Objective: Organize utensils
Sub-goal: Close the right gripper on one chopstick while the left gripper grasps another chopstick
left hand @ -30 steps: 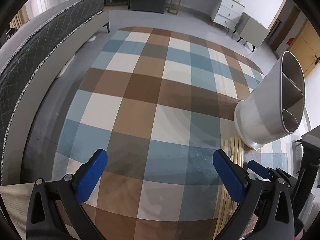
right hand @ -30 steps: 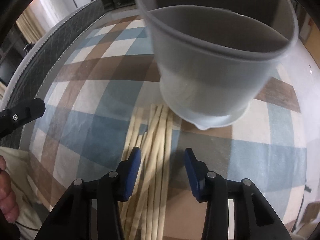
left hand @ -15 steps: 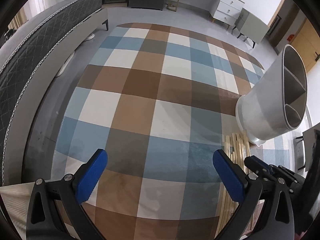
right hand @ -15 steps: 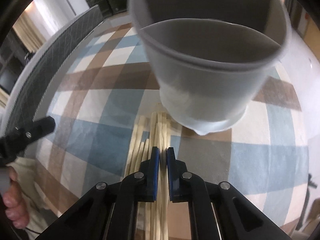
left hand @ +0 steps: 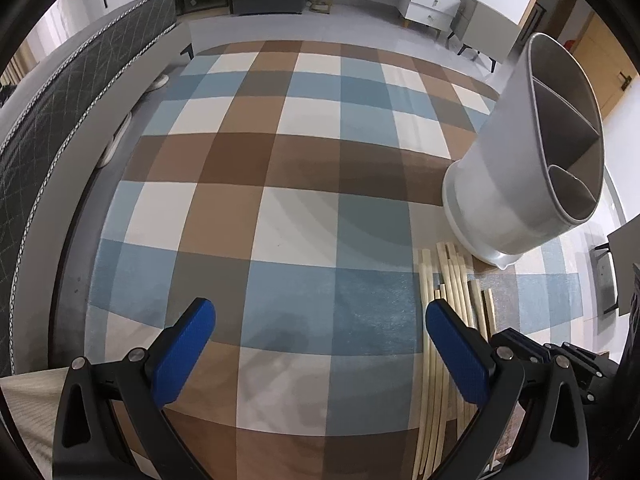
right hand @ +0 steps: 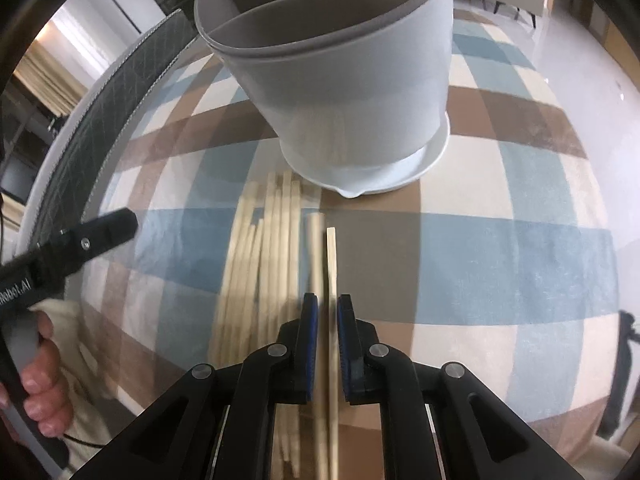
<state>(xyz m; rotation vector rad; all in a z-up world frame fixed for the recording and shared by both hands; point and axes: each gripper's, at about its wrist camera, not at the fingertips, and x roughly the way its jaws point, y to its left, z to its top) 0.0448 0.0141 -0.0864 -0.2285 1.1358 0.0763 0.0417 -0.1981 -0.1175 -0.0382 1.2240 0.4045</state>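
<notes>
With its blue pads drawn close on a single pale chopstick [right hand: 331, 264], right gripper [right hand: 327, 312] sits at the bottom centre of the right wrist view, clamped on that stick. Held stick runs lengthwise straight up the frame, squared tip pointing toward the white holder [right hand: 352, 92] at upper centre, tip stopping short of the holder's base. Lying just to its left, a second stick [right hand: 314, 248], roughly parallel. Further left, the bundle of chopsticks [right hand: 272, 256] spread on the checked rug [right hand: 500, 248], long axes likewise running bottom to top of the frame, far ends just beside the holder's base rim; touching or not, cannot tell. Holder upright on the rug, divided inside by partitions. In the left wrist view, left gripper [left hand: 320, 344] at the bottom of the frame, pads wide apart, nothing between them, over blue and brown squares. Same bundle [left hand: 448, 320] at lower right there, partly behind the right-hand pad, pointing up toward the holder [left hand: 520, 168] at the right edge. Grey bed edge [left hand: 60, 120] along the upper left.
</notes>
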